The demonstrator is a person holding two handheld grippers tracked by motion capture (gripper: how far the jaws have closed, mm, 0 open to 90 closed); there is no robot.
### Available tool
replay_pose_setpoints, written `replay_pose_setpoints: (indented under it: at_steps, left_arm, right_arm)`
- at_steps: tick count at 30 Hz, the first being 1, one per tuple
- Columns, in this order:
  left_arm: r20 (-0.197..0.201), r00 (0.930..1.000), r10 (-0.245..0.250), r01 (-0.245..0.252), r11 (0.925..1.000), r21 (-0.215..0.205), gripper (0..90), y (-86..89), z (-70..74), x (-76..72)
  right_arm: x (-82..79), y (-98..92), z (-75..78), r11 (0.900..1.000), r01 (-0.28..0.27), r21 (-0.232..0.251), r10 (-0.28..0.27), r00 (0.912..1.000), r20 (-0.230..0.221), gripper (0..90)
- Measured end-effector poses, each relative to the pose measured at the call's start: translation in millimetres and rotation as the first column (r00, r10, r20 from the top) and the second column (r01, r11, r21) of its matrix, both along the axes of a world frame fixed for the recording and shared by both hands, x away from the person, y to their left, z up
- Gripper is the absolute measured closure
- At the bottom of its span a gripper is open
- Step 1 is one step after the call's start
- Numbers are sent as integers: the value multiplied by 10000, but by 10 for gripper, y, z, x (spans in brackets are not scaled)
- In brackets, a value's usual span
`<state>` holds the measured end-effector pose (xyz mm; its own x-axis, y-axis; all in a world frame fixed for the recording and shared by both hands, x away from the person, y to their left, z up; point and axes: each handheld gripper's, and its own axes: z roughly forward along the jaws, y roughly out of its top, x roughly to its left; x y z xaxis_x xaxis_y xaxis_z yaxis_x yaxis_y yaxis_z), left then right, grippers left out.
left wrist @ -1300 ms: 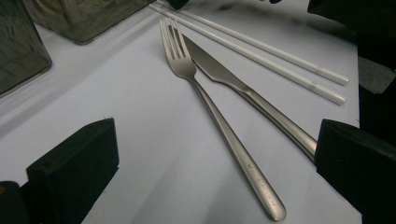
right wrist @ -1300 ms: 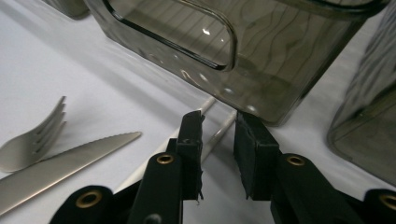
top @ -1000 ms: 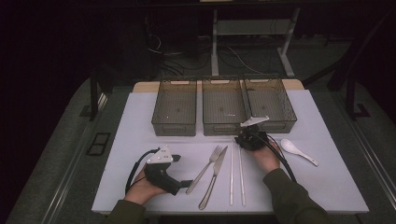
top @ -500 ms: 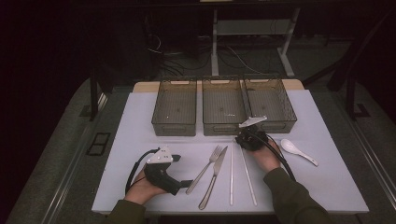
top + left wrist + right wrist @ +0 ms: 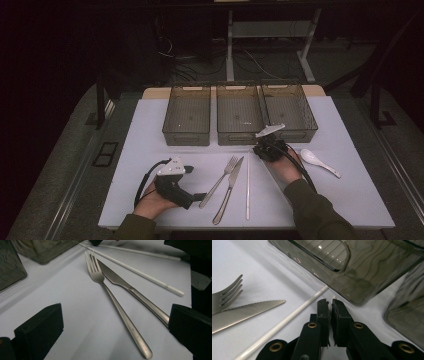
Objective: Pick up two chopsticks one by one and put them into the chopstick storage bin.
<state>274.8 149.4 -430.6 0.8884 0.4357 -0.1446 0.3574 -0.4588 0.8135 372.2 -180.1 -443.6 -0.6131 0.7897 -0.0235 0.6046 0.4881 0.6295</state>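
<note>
Two white chopsticks lie right of a steel fork and knife on the white table. My right gripper sits at their far ends, just before the middle bin. Its jaws have just been closing and are shut on the tip of one chopstick, which runs off toward the right hand. The other chopstick lies flat beside the jaws. My left gripper rests on the table, open, with the fork handle and the knife ahead of its jaws.
Three smoky clear bins stand in a row at the back. A white spoon lies right of the right hand. Bare table stretches along the left side and the front right.
The right-hand chopstick swung away from its twin, its near end going right under the forearm. Neither hand has shifted.
</note>
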Motion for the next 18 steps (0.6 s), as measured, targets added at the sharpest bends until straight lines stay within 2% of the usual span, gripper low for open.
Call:
replay_pose_setpoints:
  at_steps: [18]
  left_arm:
    - [-11, 10000, -1, 1, 10000, -10, 0, 0, -1, 1]
  right_arm:
    - [2, -26, -3, 9999, -94, 51, 94, 10000, -26, 861]
